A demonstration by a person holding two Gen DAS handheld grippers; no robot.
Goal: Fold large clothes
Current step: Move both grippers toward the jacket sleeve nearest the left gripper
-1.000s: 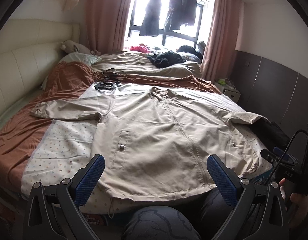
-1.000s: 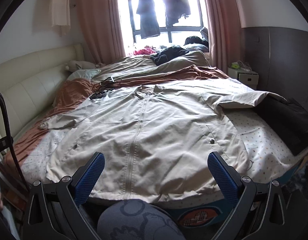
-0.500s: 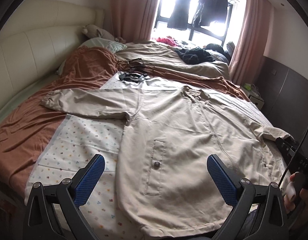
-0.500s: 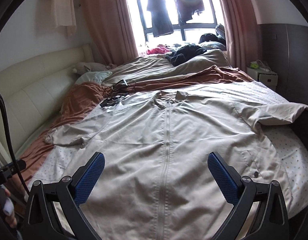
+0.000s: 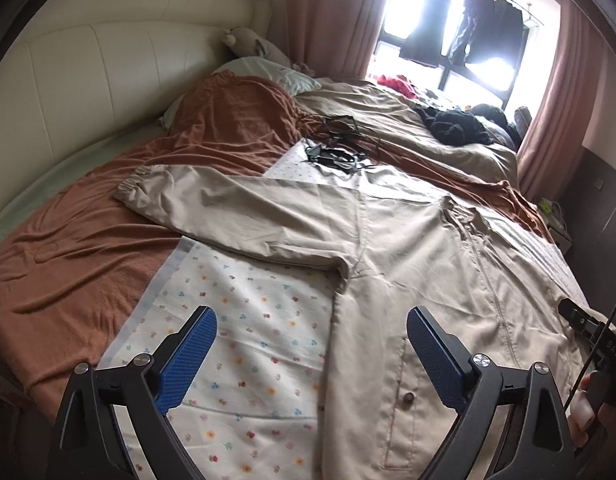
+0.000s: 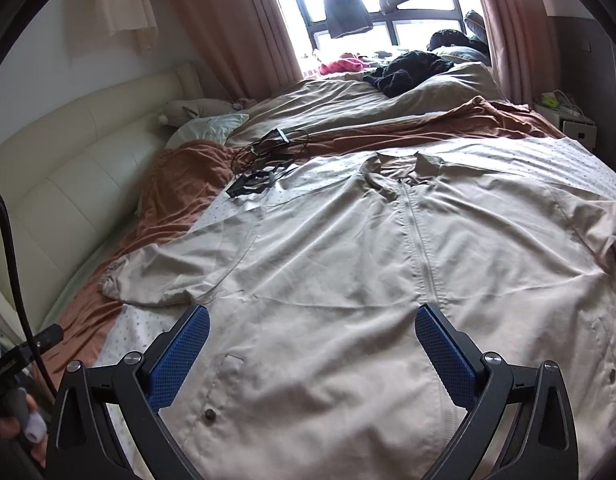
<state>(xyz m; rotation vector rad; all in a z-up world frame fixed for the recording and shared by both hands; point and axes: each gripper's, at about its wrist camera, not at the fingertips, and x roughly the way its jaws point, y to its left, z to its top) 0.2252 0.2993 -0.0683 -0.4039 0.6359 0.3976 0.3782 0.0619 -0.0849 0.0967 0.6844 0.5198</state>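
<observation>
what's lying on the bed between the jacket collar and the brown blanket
A tangle of black cables on the flowered sheet, left of the jacket collar; clearest in the right wrist view.

beige jacket (image 5: 419,256): thin matt woven cloth, creased | rust-brown blanket (image 5: 88,248): soft napped cloth | cream headboard (image 5: 88,80): smooth padded leather-like sheen | blue gripper pads (image 6: 443,356): textured, dimpled
</observation>
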